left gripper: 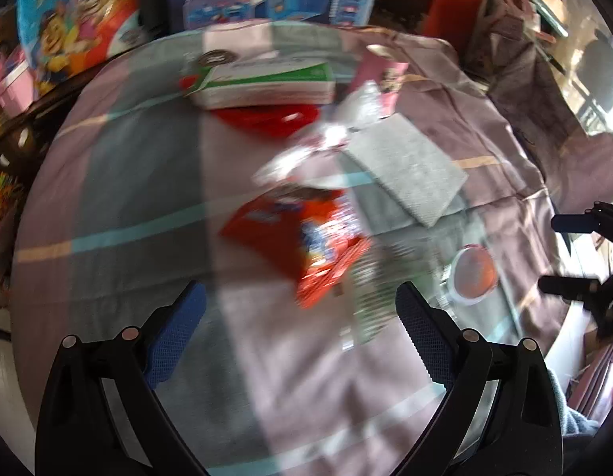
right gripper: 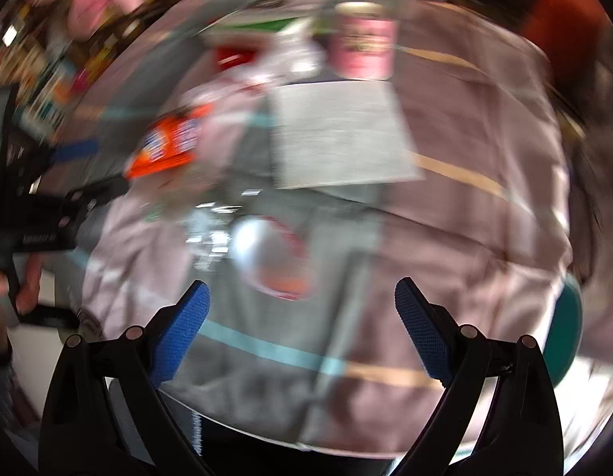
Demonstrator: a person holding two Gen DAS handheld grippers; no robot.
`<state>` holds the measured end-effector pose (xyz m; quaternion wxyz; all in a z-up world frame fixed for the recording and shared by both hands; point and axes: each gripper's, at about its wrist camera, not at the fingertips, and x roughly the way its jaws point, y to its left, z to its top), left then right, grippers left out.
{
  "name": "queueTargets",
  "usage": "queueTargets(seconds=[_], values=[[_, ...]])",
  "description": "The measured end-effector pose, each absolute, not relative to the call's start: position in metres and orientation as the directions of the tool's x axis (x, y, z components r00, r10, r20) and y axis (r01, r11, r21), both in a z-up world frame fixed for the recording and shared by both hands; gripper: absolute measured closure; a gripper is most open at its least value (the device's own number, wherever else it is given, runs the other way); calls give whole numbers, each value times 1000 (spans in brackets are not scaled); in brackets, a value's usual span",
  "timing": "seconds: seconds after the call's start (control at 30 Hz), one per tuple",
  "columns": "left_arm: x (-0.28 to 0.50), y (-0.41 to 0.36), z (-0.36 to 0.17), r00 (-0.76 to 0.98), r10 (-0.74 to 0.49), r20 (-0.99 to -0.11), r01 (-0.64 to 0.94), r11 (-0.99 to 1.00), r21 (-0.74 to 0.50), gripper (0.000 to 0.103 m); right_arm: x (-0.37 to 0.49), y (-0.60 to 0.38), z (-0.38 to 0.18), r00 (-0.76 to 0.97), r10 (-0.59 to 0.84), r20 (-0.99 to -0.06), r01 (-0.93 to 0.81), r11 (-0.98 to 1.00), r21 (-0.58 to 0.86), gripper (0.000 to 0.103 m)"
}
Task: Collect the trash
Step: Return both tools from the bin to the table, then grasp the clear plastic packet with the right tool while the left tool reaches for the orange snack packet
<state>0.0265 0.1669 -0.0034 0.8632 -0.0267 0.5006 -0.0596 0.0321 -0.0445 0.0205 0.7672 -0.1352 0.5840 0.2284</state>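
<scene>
I'm holding both tongs released, left tongs [left gripper: 300,305] over the red wrapper [left gripper: 302,246], right tongs [right gripper: 302,303] above the round lid [right gripper: 274,258] on the desk [right gripper: 465,238].

The left black two-finger gripper with blue textured pads [left gripper: 300,309] hovers with its fingers [left gripper: 175,341] spread wide and nothing between them. The right black gripper with blue pads [right gripper: 302,309] is likewise spread wide and empty. A person's hand [right gripper: 22,285] grips the left gripper's handle.

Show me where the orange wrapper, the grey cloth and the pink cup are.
orange wrapper [left gripper: 306,242]: left wrist view, its middle.
grey cloth [right gripper: 342,131]: right wrist view, its centre.
pink cup [right gripper: 364,45]: right wrist view, its side wall.
</scene>
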Motion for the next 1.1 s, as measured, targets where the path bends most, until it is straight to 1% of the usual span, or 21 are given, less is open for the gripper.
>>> queueTargets(seconds=[0.07, 0.2, 0.47, 0.6, 0.7, 0.77, 0.93, 1.0, 1.1], values=[[24, 180, -6, 488, -122, -864, 61, 992, -106, 7, 30, -18, 14, 201, 189, -961, -574, 818, 40, 13], [22, 199, -10, 482, -114, -869, 36, 993, -110, 7, 27, 15, 2, 184, 180, -966, -653, 757, 16, 13], [29, 212, -24, 455, -133, -880, 40, 991, -129, 7, 40, 49, -23, 162, 148, -976, -730, 684, -18, 13], [32, 216, -30, 445, -137, -885, 40, 990, -133, 7, 53, 52, -35, 131, 149, -980, -736, 677, 5, 14], [36, 218, -33, 436, -143, -889, 33, 989, -144, 7, 61, 51, -43, 85, 172, -981, -723, 689, 58, 37], [39, 218, -35, 428, -150, -891, 32, 988, -151, 7, 63, 48, -40, 91, 203, -975, -721, 689, 76, 44], [46, 210, -30, 429, -168, -887, 53, 986, -161, 7, 71, 33, -27, 92, 234, -968, -692, 714, 107, 54], [48, 203, -27, 430, -176, -886, 70, 984, -161, 7, 72, 23, -21, 101, 240, -965, -670, 734, 113, 56], [49, 193, -23, 428, -188, -884, 97, 982, -162, 7, 78, 1, -10, 125, 257, -958, -625, 770, 126, 56]])
